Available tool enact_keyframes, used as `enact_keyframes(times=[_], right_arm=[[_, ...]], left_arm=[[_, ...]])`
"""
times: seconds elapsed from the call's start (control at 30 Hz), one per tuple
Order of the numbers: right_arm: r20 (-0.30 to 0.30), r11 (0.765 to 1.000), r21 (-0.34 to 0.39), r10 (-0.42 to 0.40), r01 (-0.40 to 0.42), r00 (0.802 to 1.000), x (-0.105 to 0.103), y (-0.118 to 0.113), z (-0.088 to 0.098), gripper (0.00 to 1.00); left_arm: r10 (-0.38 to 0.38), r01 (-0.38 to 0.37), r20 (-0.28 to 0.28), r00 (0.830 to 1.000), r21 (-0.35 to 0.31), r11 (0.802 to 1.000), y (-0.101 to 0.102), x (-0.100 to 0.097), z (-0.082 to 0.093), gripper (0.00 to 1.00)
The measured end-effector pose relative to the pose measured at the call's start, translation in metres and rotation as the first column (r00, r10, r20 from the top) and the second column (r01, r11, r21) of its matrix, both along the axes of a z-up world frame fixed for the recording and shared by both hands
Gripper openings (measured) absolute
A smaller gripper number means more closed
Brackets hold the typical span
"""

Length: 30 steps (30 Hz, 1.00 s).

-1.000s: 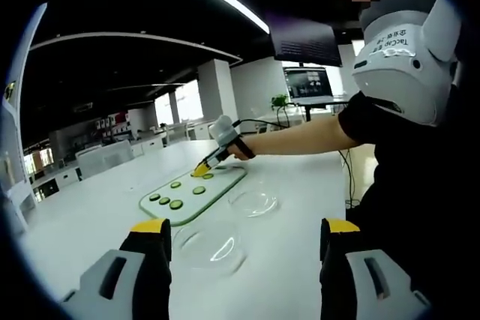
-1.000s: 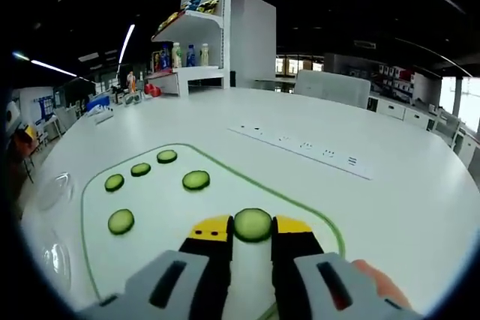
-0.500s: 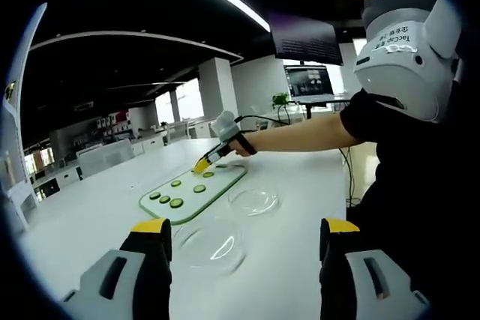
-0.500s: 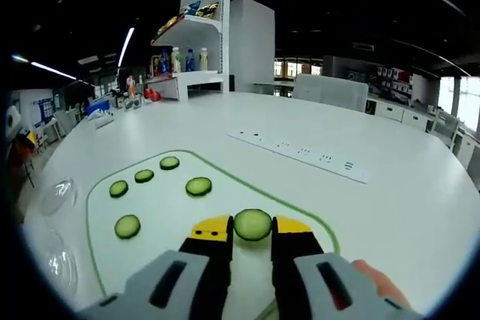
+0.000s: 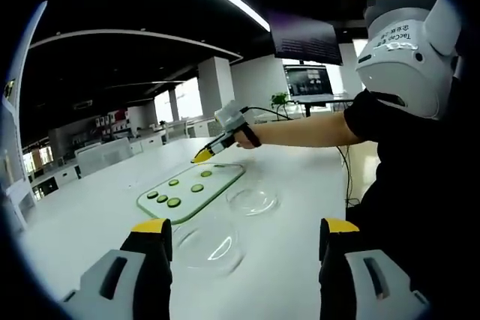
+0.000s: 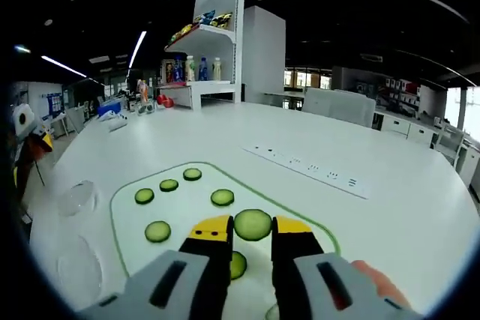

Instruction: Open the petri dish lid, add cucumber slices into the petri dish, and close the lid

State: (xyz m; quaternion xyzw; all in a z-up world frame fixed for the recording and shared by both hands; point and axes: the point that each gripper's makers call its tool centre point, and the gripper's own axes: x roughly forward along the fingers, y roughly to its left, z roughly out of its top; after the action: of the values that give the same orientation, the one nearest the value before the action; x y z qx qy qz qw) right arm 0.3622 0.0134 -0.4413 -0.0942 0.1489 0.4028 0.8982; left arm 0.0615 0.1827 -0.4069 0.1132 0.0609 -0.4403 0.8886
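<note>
Green and round, one cucumber slice (image 6: 253,225) sits pinched between the yellow-tipped jaws of the right gripper (image 6: 253,228), held clear above the cutting board (image 6: 300,219). In the right gripper view that white board with its green border lies on the white table (image 6: 405,207), and more slices rest on it: three in a row toward its far edge (image 6: 168,185), one beside them (image 6: 222,198), one nearer (image 6: 157,231), and one partly hidden under the jaws (image 6: 238,264). A strip of sockets (image 6: 311,171) runs across the table beyond the board's far edge.

In the left gripper view the left gripper (image 5: 241,234) has its jaws spread wide and holds nothing. Between those jaws a clear round glass piece (image 5: 208,246) lies on the table just off the board's near corner, and a second one (image 5: 253,200) lies beside the board's right edge; which is the petri dish and which the lid cannot be told. Neither piece holds any cucumber. Farther off, the person's arm (image 5: 307,131) reaches over the board's far end.
</note>
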Motion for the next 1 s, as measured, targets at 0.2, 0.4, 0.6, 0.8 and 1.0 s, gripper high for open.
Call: enact_keyframes(times=[0.2, 0.4, 0.6, 0.8, 1.0], right_arm=[[0.035, 0.998, -0.010, 0.069, -0.069, 0.997, -0.026, 0.006, 0.021, 0.18], [0.074, 0.989, -0.026, 0.145, -0.144, 0.987, -0.053, 0.012, 0.043, 0.18], [0.106, 0.968, -0.053, 0.251, -0.247, 0.962, -0.097, 0.024, 0.061, 0.18], [0.090, 0.944, -0.034, 0.329, -0.327, 0.940, -0.135, 0.032, 0.070, 0.18], [0.056, 0.927, -0.024, 0.376, -0.375, 0.925, -0.167, 0.037, 0.064, 0.18]], left_arm=[[-0.005, 0.005, 0.003, 1.000, 0.002, 1.000, -0.003, 0.000, 0.001, 0.79], [-0.012, 0.012, 0.004, 1.000, 0.004, 1.000, -0.007, 0.000, 0.001, 0.79], [-0.021, 0.021, 0.004, 1.000, 0.005, 1.000, -0.011, 0.001, 0.000, 0.79], [-0.030, 0.030, 0.005, 1.000, 0.005, 1.000, -0.014, 0.001, 0.000, 0.79], [-0.035, 0.035, 0.004, 0.999, 0.003, 0.999, -0.015, 0.000, -0.002, 0.78]])
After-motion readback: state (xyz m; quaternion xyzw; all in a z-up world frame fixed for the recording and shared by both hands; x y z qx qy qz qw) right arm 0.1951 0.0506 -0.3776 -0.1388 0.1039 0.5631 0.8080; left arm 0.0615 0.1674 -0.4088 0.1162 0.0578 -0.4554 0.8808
